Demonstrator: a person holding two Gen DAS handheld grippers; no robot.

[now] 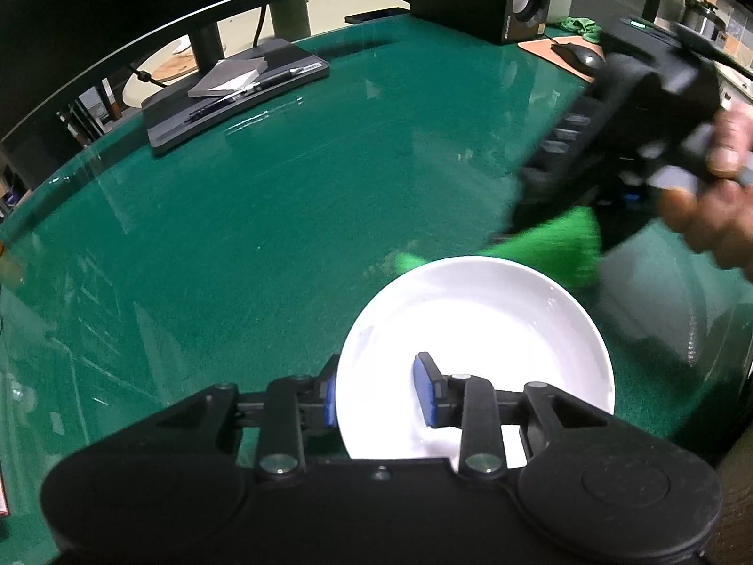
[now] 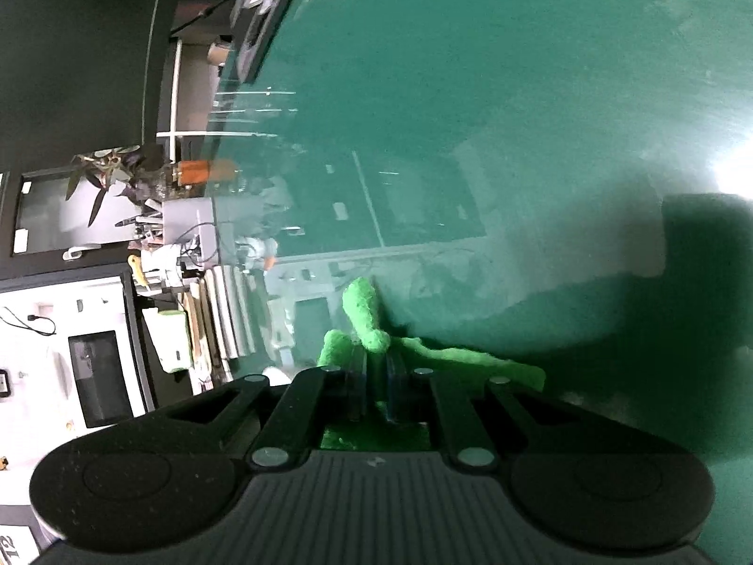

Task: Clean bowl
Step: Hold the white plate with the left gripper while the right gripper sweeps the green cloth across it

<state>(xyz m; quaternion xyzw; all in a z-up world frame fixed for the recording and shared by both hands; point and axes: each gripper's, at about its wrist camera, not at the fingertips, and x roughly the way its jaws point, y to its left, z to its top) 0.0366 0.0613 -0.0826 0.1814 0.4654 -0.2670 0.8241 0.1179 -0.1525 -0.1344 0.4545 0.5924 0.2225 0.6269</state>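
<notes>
- Left tool (image 1: 379,398): its 2 blue pads straddle the near-left rim of the white bowl (image 1: 475,329), 1 outside, 1 inside; we cannot tell whether they press it.
- Right tool (image 2: 376,388): pressed together on a green cloth (image 2: 364,310), blurred at the bowl's 1 o'clock rim in the left view.
- The bowl sits at 6 o'clock on the desk (image 1: 282,197). We judge it stiff, glossy, slippery and fragile, so the rim is the natural hold; the cloth is soft and limp.
- The desk is green under reflective glass. A monitor base (image 1: 235,89) lies at 11 o'clock, a speaker (image 1: 522,0) and mouse (image 1: 583,56) at 1 o'clock.
</notes>
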